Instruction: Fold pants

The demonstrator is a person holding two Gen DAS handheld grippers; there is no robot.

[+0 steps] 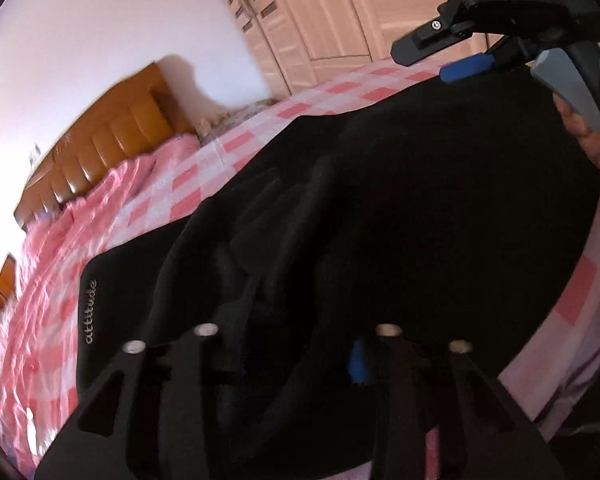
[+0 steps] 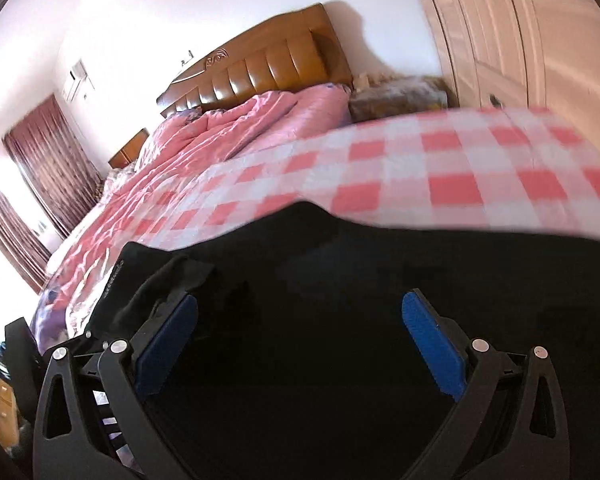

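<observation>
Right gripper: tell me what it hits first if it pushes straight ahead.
The right gripper, fingers spread wide, would likely meet the black pants lying just beyond them on the checkered sheet; depth is unclear.

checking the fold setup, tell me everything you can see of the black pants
The black pants look like soft, matte knit and lie spread, rumpled into folds, on the pink checked bedspread. One edge carries the word "attitude". The left gripper is buried in the cloth; the right gripper hangs open over it.
</observation>
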